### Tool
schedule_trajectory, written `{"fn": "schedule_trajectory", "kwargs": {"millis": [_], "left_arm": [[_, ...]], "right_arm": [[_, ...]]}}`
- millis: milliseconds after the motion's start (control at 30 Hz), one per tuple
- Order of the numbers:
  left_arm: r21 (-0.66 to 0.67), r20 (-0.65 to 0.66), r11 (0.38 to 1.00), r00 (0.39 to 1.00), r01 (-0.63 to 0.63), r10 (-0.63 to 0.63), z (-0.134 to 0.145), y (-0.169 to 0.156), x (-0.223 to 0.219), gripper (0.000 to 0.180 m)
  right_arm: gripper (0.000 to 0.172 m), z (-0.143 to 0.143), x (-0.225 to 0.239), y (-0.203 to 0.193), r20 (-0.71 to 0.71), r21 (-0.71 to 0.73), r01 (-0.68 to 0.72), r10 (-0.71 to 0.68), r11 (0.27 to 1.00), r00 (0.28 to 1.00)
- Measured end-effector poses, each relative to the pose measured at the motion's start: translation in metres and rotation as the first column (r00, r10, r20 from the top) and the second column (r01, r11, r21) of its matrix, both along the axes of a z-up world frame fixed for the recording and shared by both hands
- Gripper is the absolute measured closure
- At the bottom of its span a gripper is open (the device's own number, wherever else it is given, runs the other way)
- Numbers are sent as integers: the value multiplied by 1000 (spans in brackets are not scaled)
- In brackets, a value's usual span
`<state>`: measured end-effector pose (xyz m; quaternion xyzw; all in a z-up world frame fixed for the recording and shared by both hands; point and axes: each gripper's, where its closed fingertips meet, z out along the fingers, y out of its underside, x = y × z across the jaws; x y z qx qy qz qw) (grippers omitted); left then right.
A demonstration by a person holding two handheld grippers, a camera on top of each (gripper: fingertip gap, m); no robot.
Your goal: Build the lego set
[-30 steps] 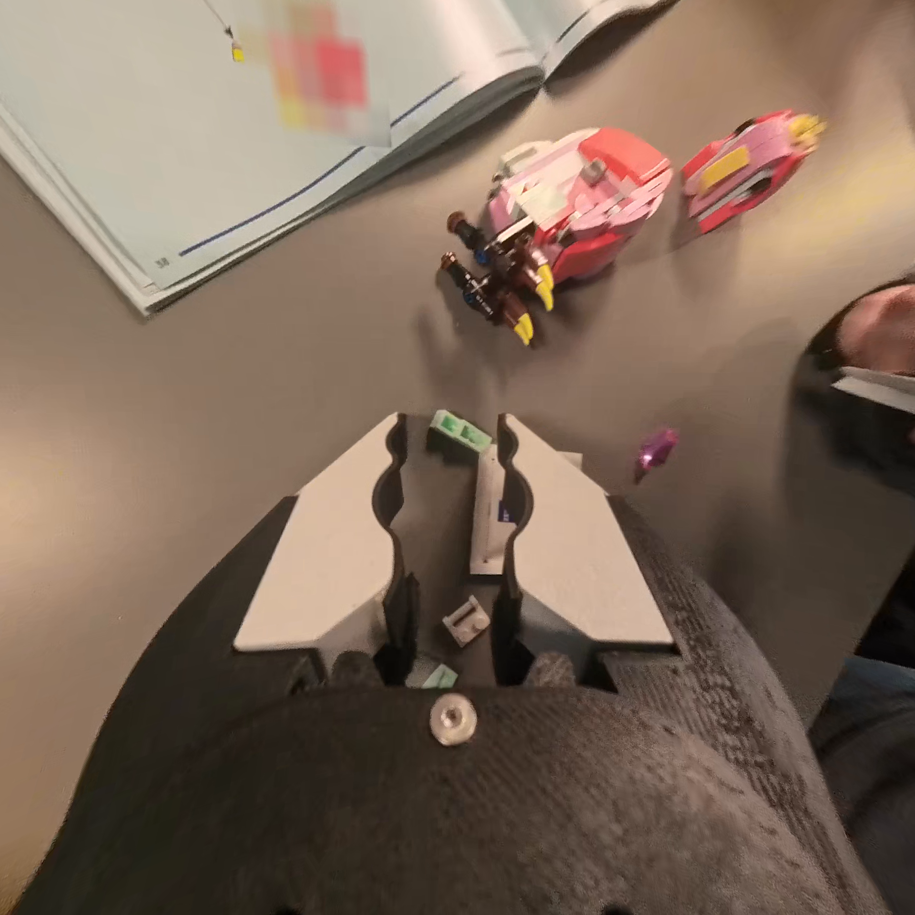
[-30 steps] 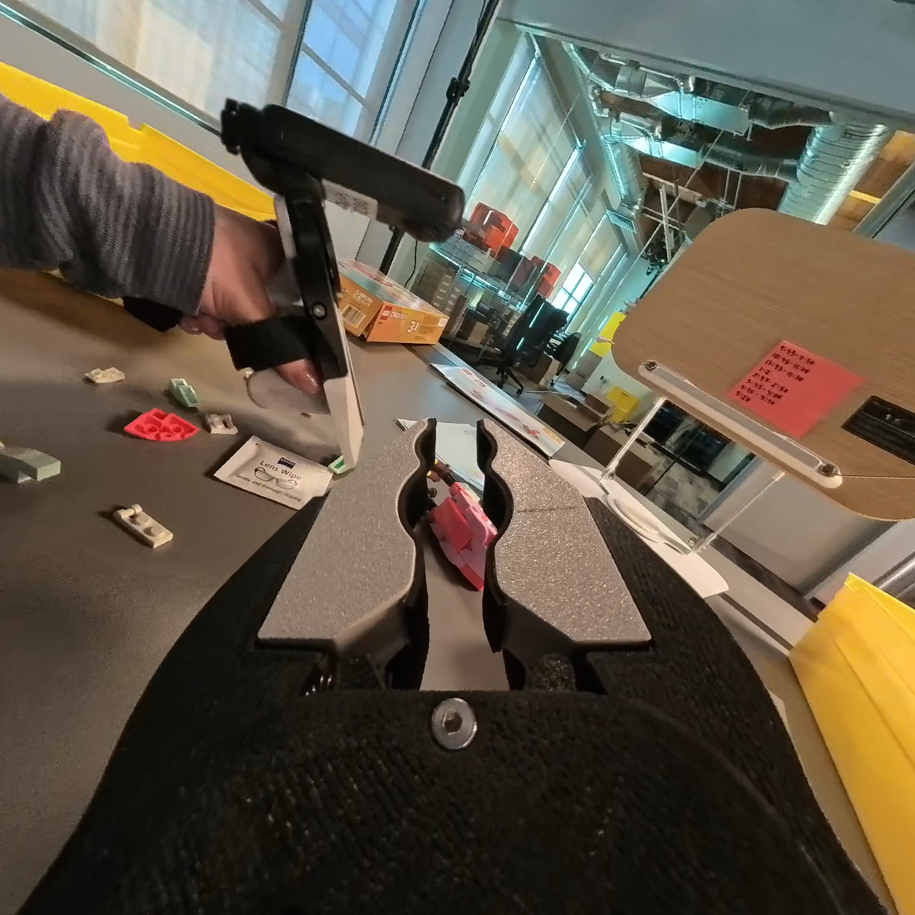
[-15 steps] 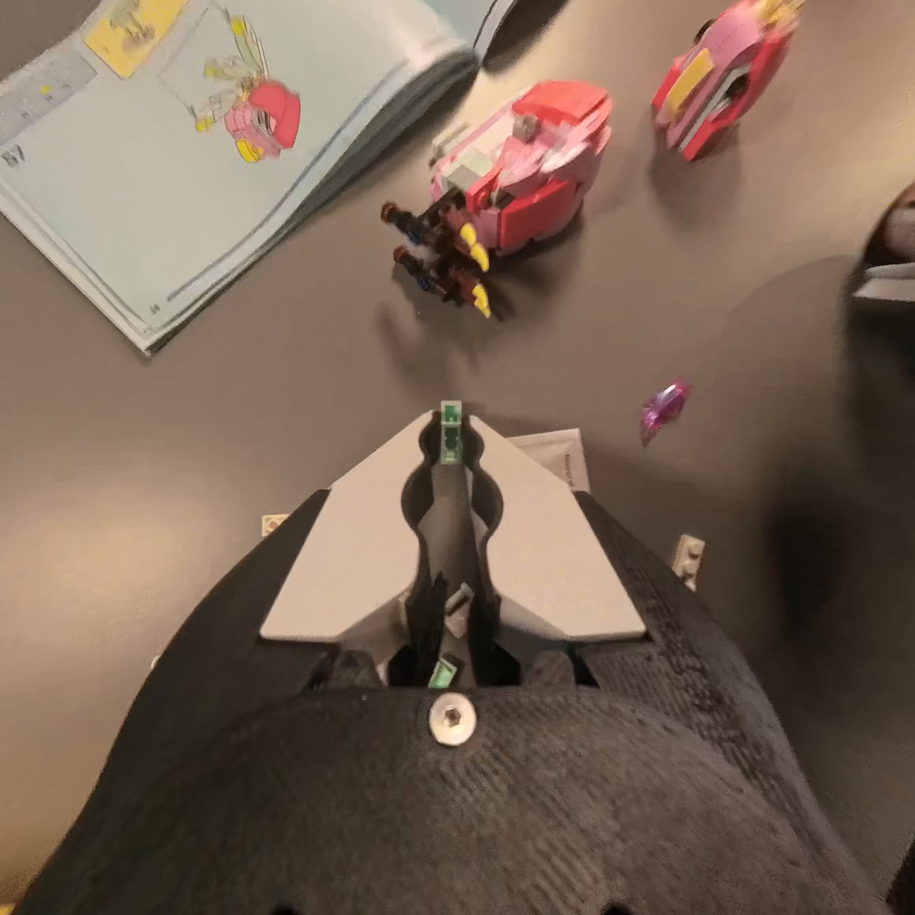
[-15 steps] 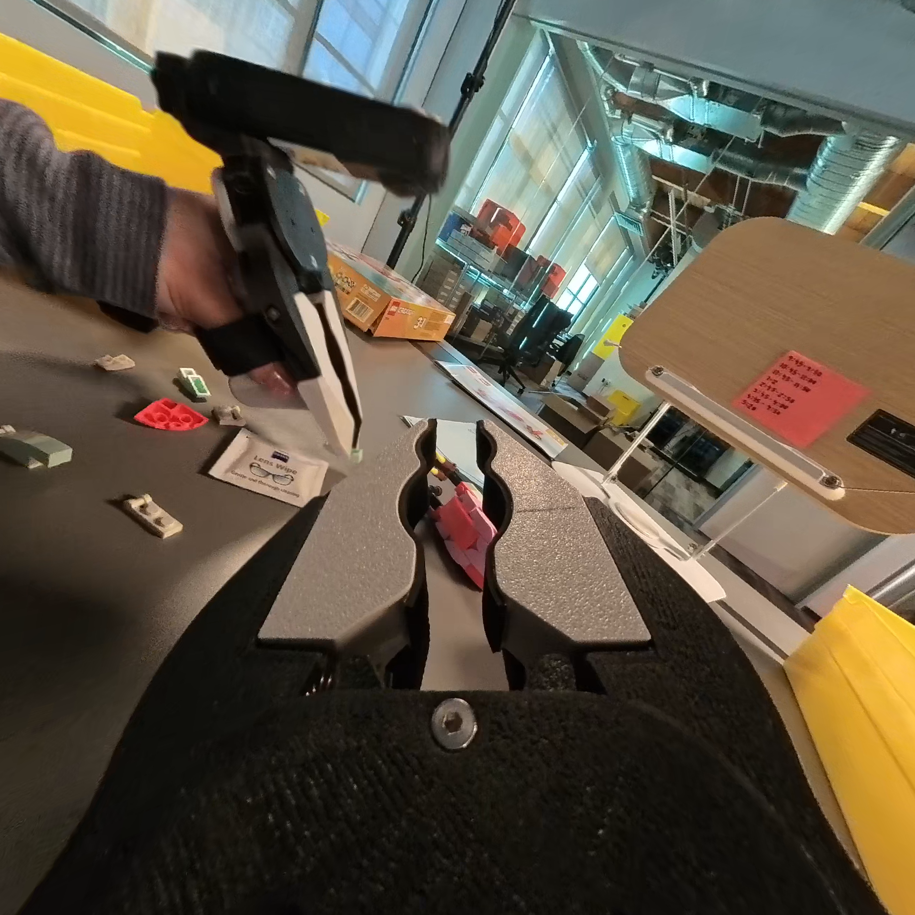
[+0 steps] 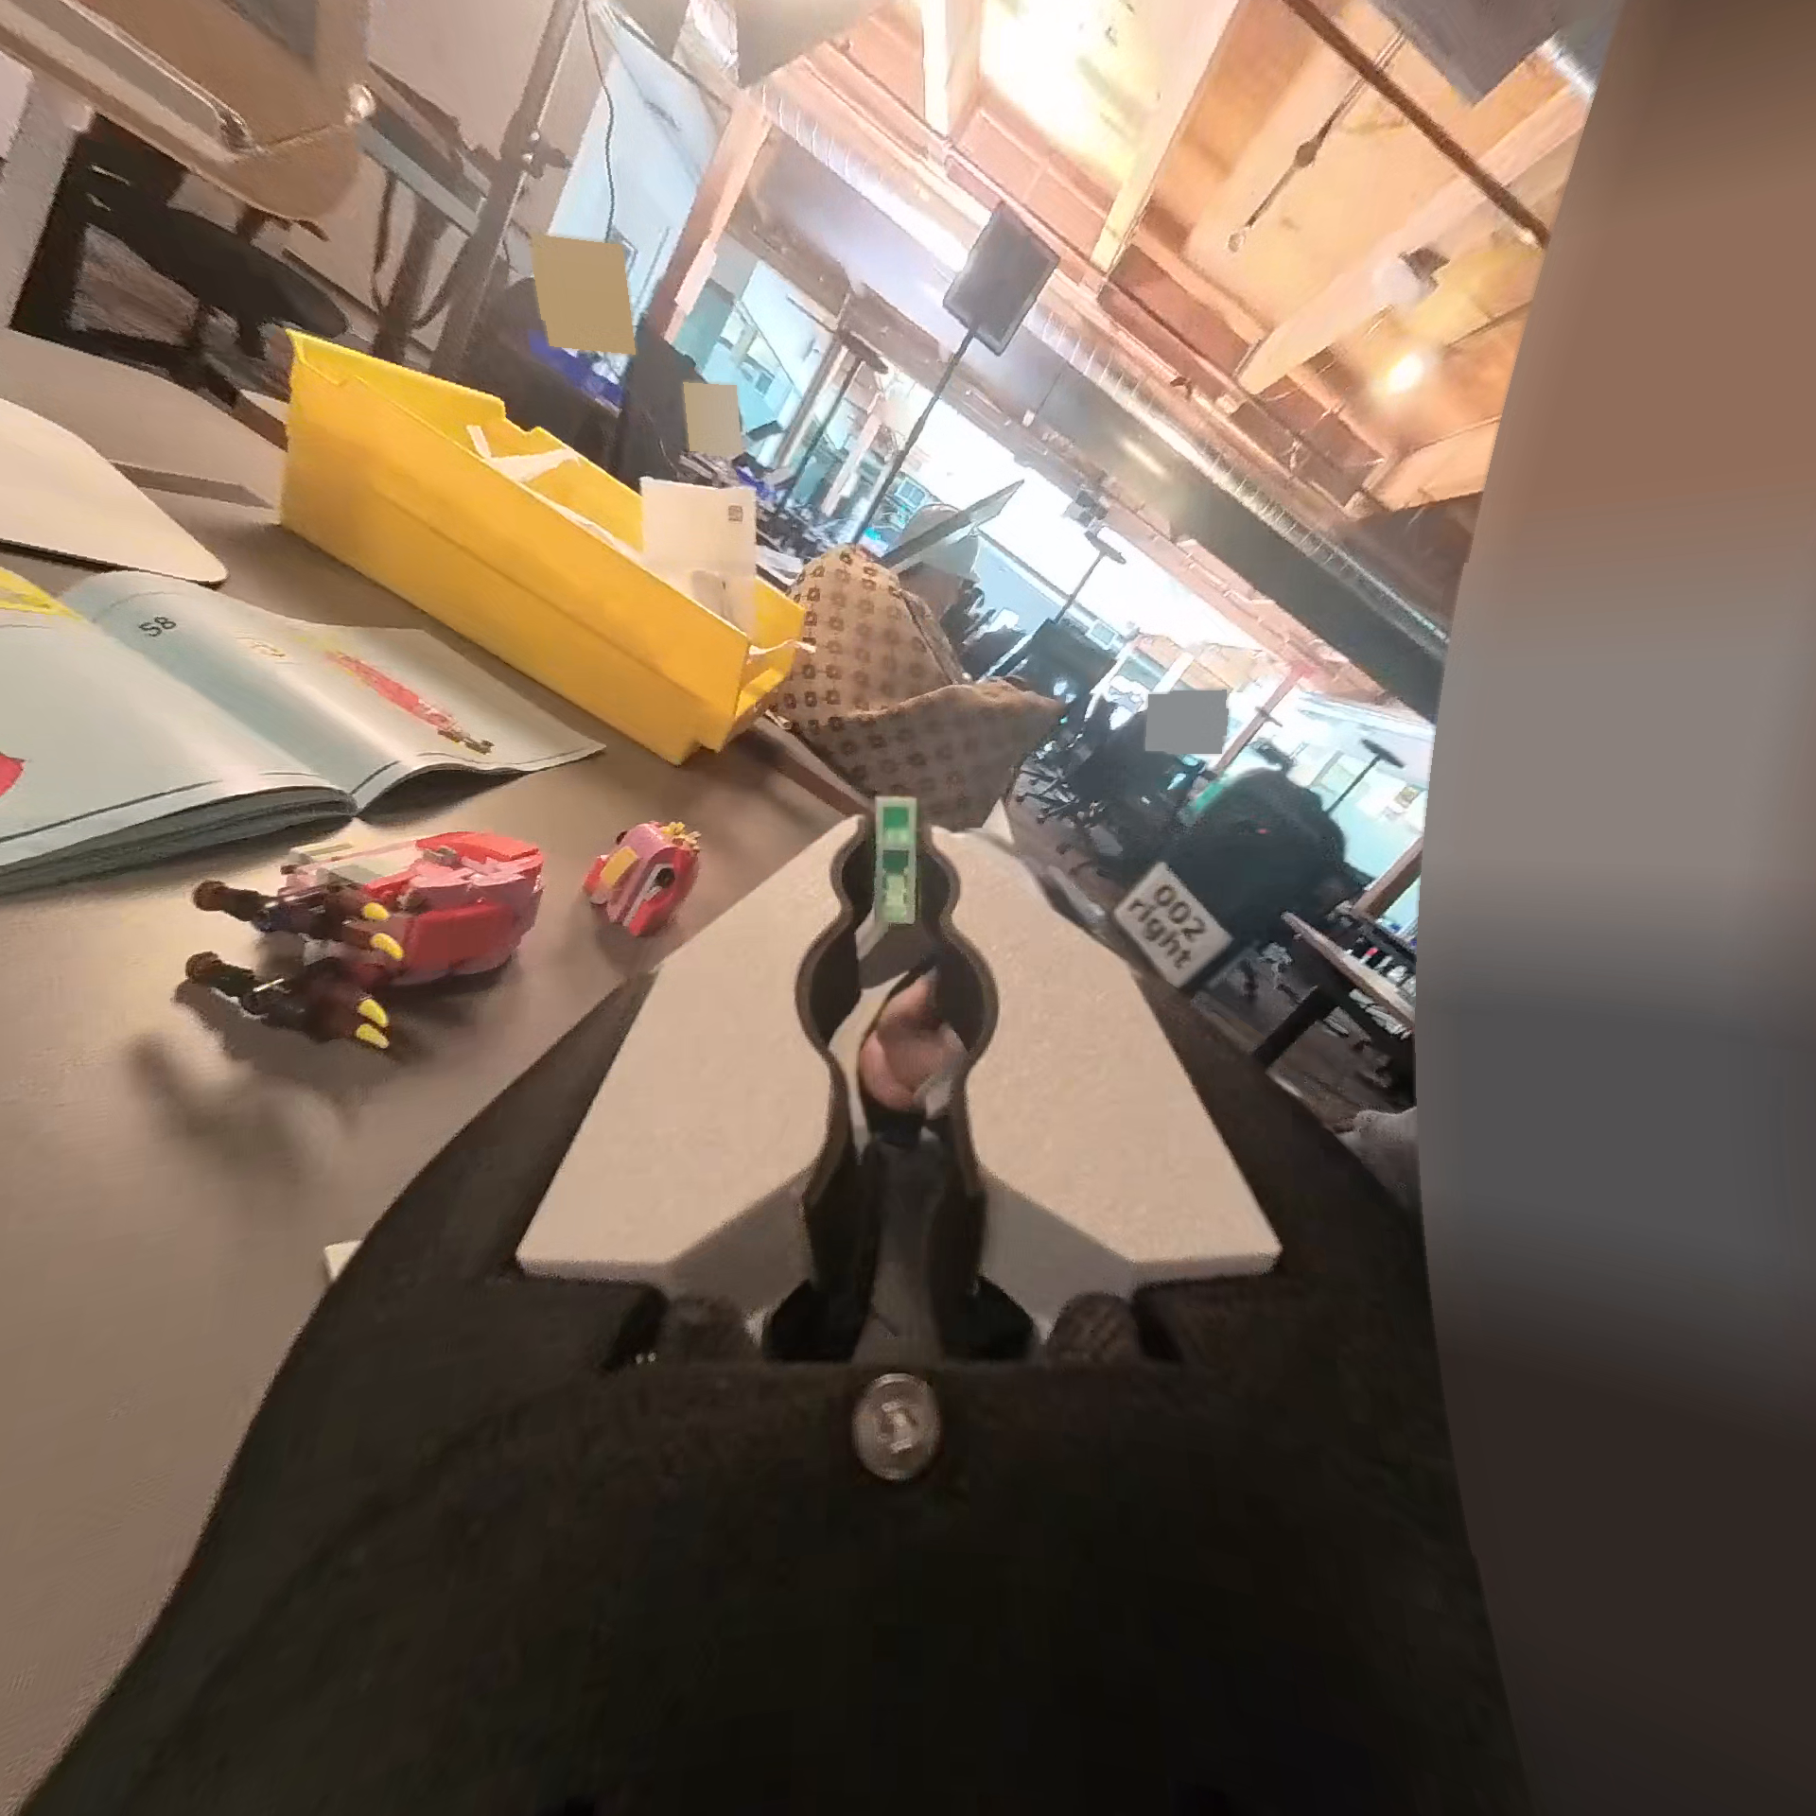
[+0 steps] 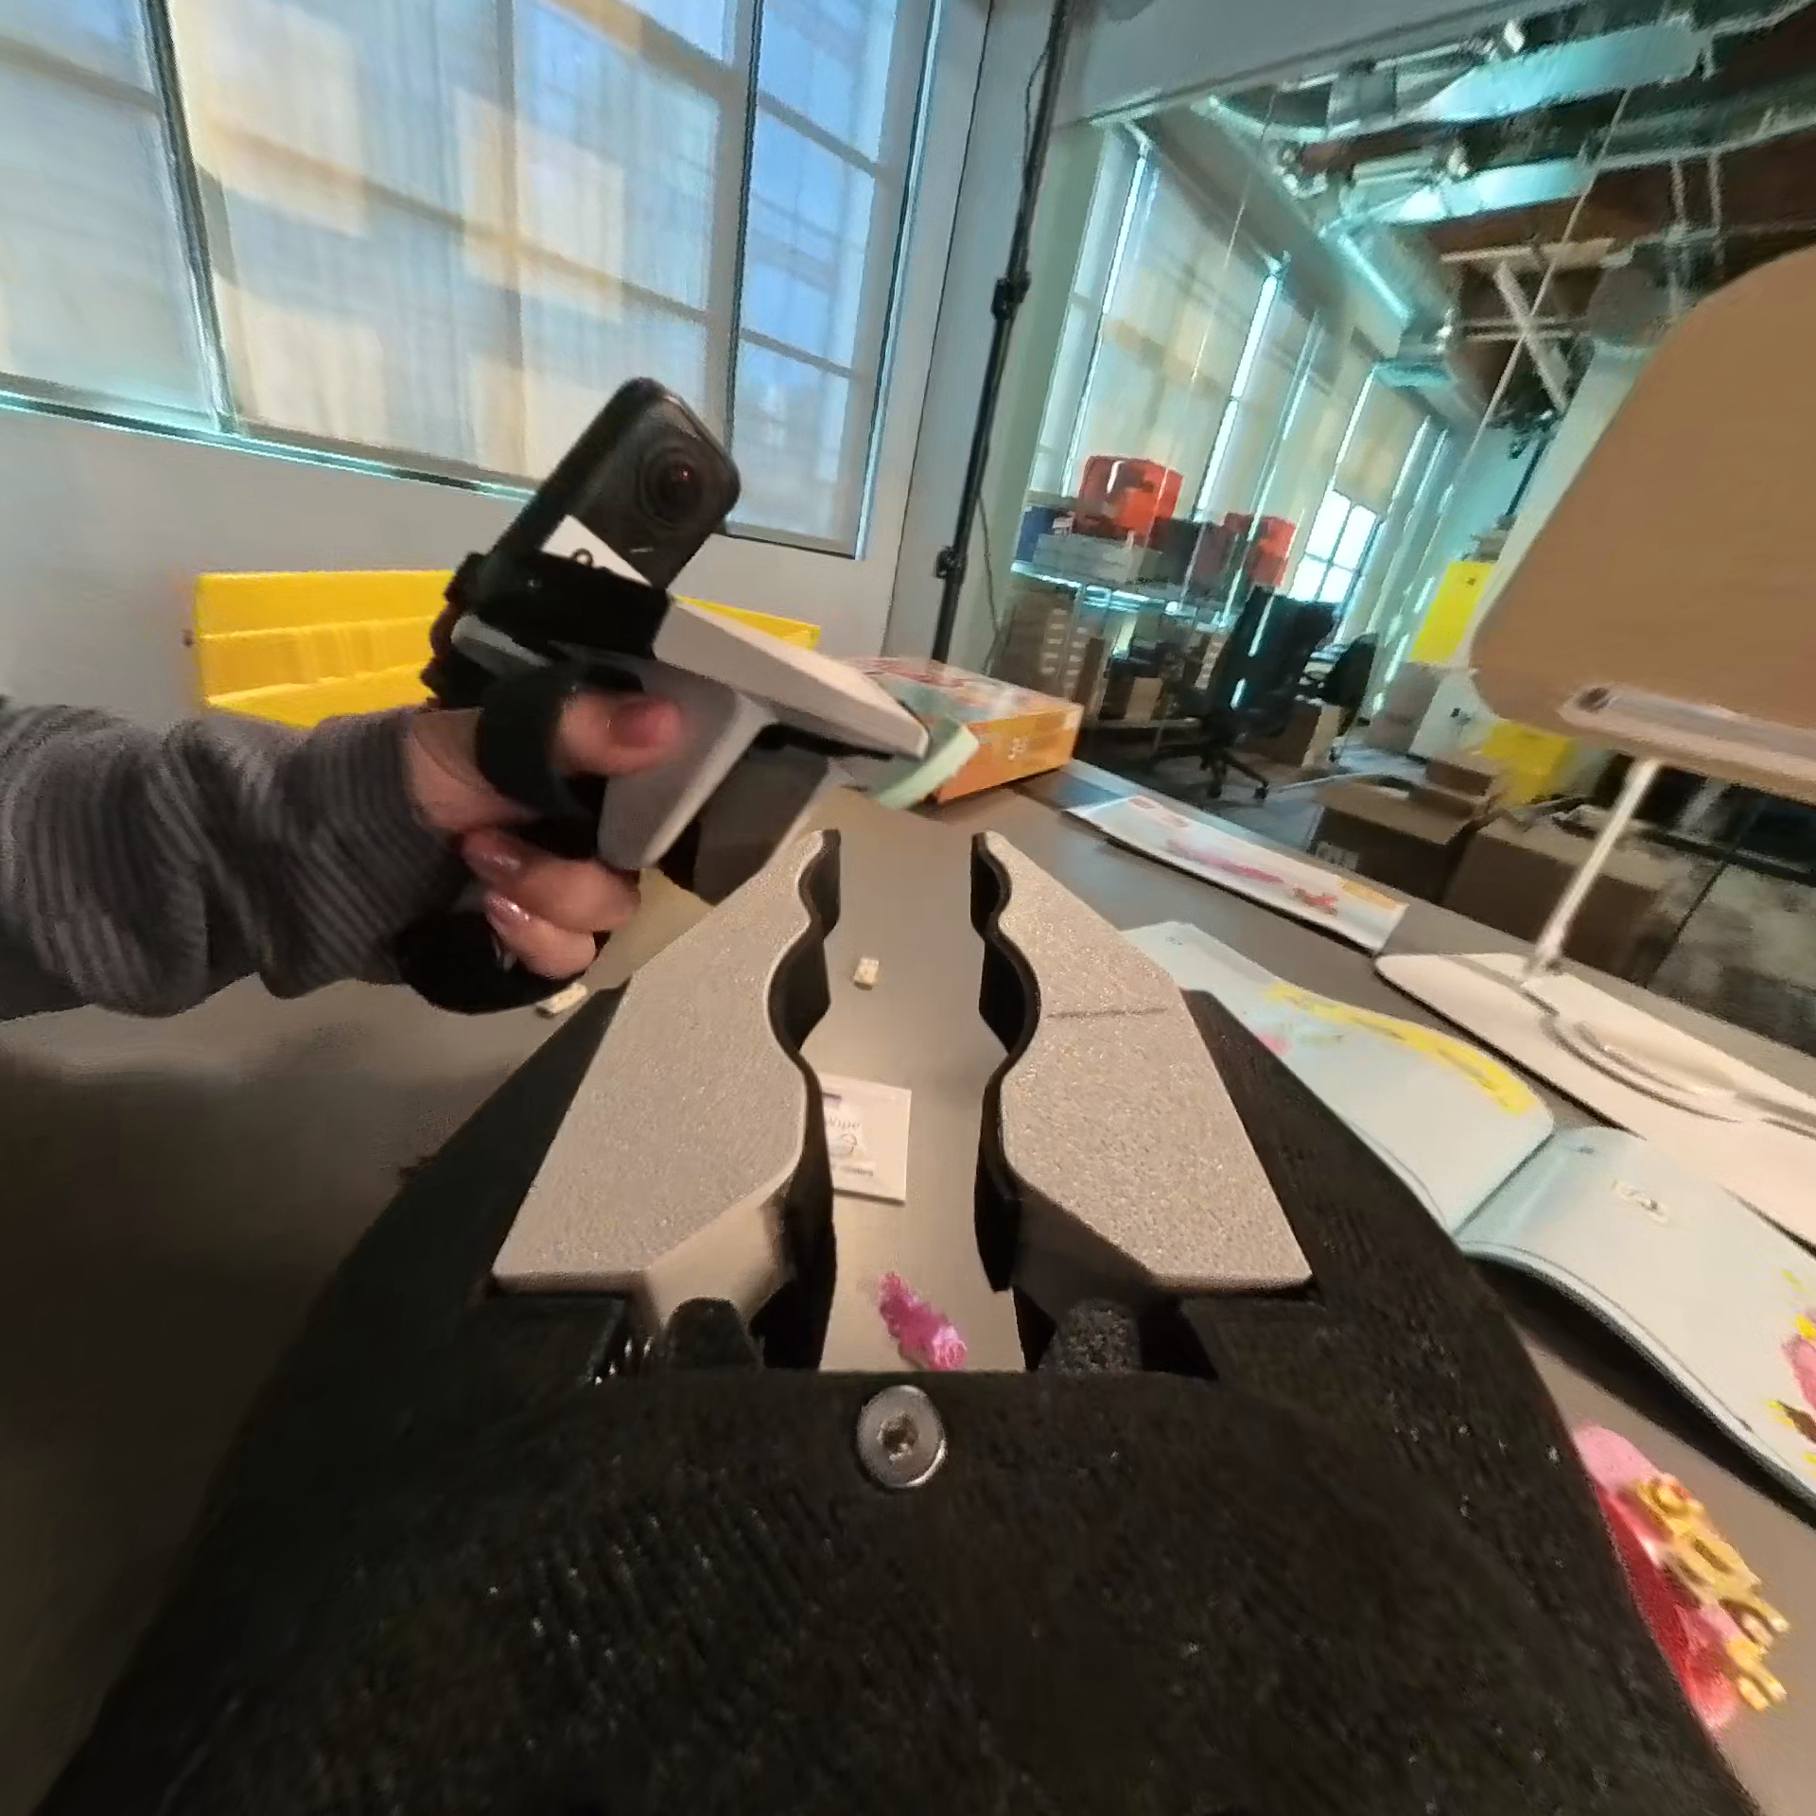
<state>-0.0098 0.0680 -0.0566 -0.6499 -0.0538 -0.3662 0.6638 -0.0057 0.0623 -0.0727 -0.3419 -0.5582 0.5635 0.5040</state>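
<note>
Left claw (image 5: 896, 865): pressed onto a small green brick (image 5: 896, 861), pinched edge-on at the very tips, one end poking out past them. Claw raised off the bench (image 5: 147, 1130), pointing roughly level. In the right wrist view the same brick (image 6: 929, 762) shows pale green at the tip of the left claw, which a hand (image 6: 531, 786) grips.

Right claw (image 6: 904, 865): spread, nothing between the fingers; bench surface shows through the gap. Below it lie a tiny pale piece (image 6: 867, 970), a white sachet (image 6: 870, 1140) and a magenta piece (image 6: 919, 1322).

Farther out from the left claw: small pink-red model (image 5: 644, 875), bigger red-pink model with yellow claws (image 5: 393, 914), open booklet (image 5: 197, 708), yellow bin (image 5: 511, 560).
</note>
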Motion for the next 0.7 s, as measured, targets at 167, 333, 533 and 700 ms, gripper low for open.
{"fn": "schedule_trajectory", "kwargs": {"millis": [167,333,533,700], "left_arm": [[-6,-26,1000,1000,-17,17,-5,5,6,174],[2,-36,999,999,-36,36,-8,7,6,174],[19,-52,998,997,-57,58,-7,5,4,174],[27,-63,997,995,-73,75,-9,2,3,174]], "right_arm": [[151,1,-7,0,-23,75,148,-147,986,989],[158,0,-8,1,-40,153,241,-238,958,971],[166,-1,-9,0,-36,155,234,-231,960,972],[170,-1,-8,2,-44,172,245,-241,954,969]]}}
